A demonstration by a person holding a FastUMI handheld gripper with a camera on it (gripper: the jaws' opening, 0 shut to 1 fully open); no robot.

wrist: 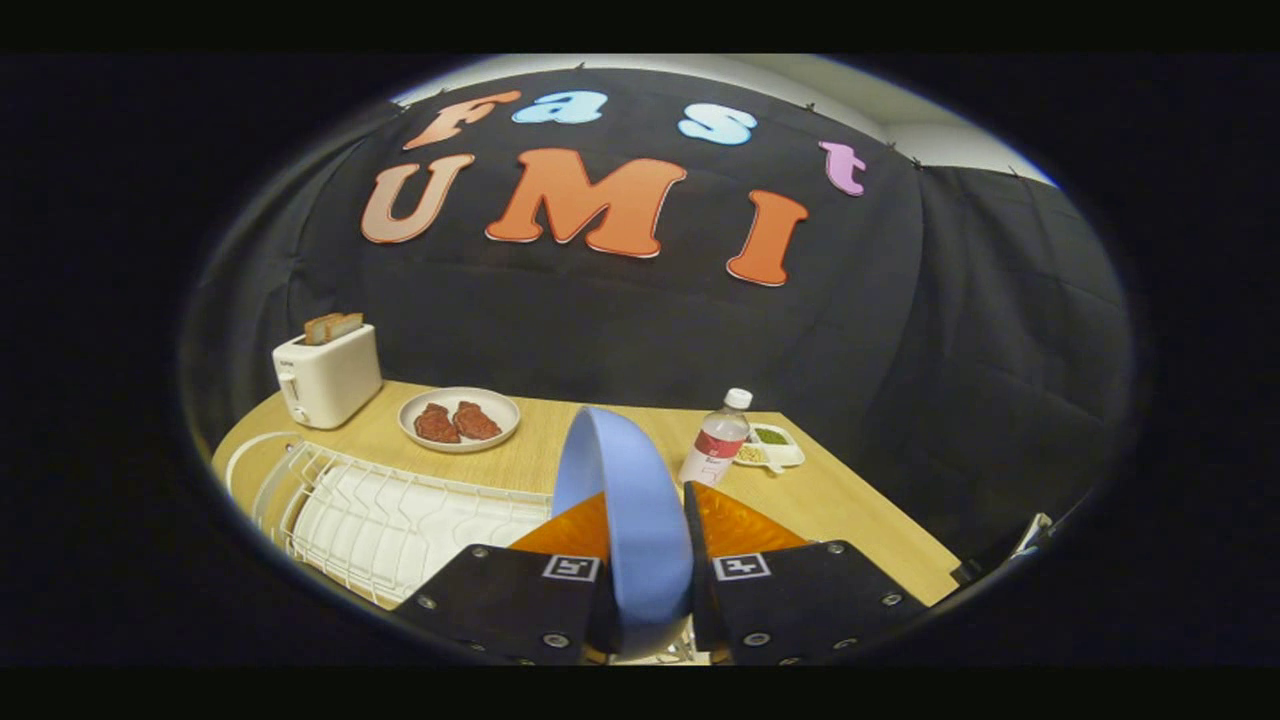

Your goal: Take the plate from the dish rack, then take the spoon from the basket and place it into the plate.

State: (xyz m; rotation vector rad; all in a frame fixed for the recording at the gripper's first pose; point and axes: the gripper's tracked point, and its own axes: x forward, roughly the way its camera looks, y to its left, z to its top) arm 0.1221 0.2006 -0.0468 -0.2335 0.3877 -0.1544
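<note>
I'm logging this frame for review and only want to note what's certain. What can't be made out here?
- Blue plate, gripper view: held on edge between the fingers of the gripper; its lower rim is hidden behind them.
- White dish rack: its near part is hidden by the fingers.
- Water bottle: label too small to read.
- Small divided dish: partly behind the bottle, contents too small to identify.

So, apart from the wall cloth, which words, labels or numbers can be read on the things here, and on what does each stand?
Bottle: red and white label, print too blurred to read.
Toaster: small dark mark near its top, too small to read.
Gripper, shut on the blue plate: square black-and-white markers on its fingers, patterns only, no words.
So no text reads clearly.
</note>
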